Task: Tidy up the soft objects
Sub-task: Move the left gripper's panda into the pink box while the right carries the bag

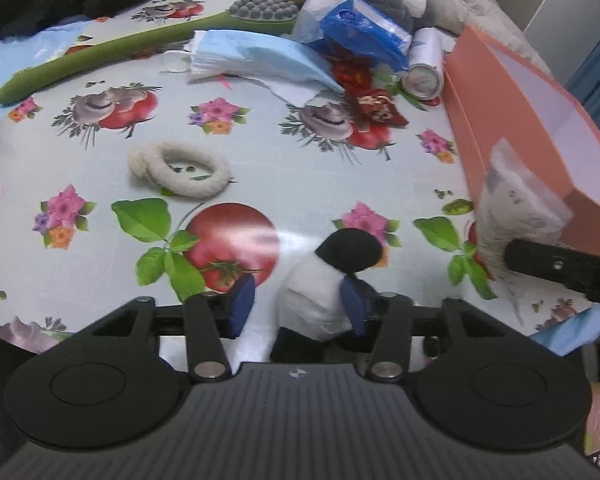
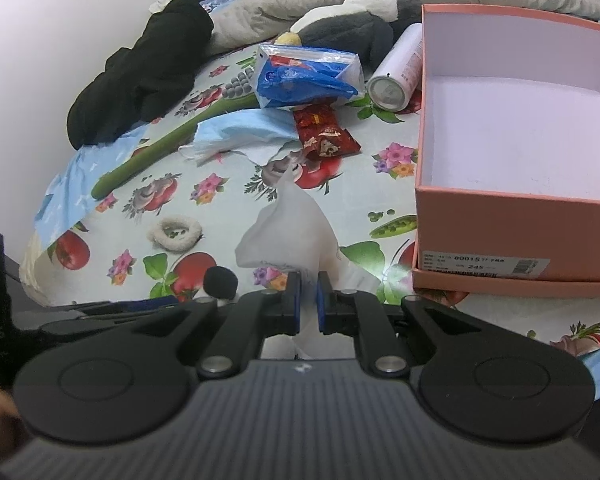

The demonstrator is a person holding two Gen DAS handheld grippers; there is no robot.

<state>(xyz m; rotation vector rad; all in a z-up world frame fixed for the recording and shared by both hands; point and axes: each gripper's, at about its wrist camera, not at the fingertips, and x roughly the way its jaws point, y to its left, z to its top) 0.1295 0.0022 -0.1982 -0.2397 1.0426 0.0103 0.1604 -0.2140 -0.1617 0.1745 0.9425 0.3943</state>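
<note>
**Left fingers parted beside a plush toy, right fingers pinched on a white packet**

Our left gripper (image 1: 296,308) has its fingers about half apart. A small white plush toy with a black pompom (image 1: 332,280) sits between them, hard against the right-hand pad; the left-hand pad stands clear of it, so we grip nothing. The toy rests on the floral counter (image 1: 260,140) at its near edge.

Our right gripper (image 2: 309,304) has its fingers nearly together, pinched on the lower end of a white printed tissue packet (image 2: 296,224), which rises ahead of the fingertips.

Ahead of the left fingers lies bare floral cloth, then a fuzzy white ring (image 1: 184,172) ahead and to the left. Further out, a stack of blue face masks (image 1: 252,56), a green long-handled massager (image 1: 112,56), a blue plastic pack (image 1: 356,28), a red sachet (image 1: 376,104) and a white can (image 1: 424,68) on its side crowd the far end. A black garment (image 2: 140,72) and a grey plush (image 2: 352,28) lie beyond these.

To the right of the right fingers stands an open pink box (image 2: 516,236), its near wall facing us with a label and its white inside empty. Between the packet and the box wall a strip of counter is free. The counter's left edge drops off well to the left of the ring.
</note>
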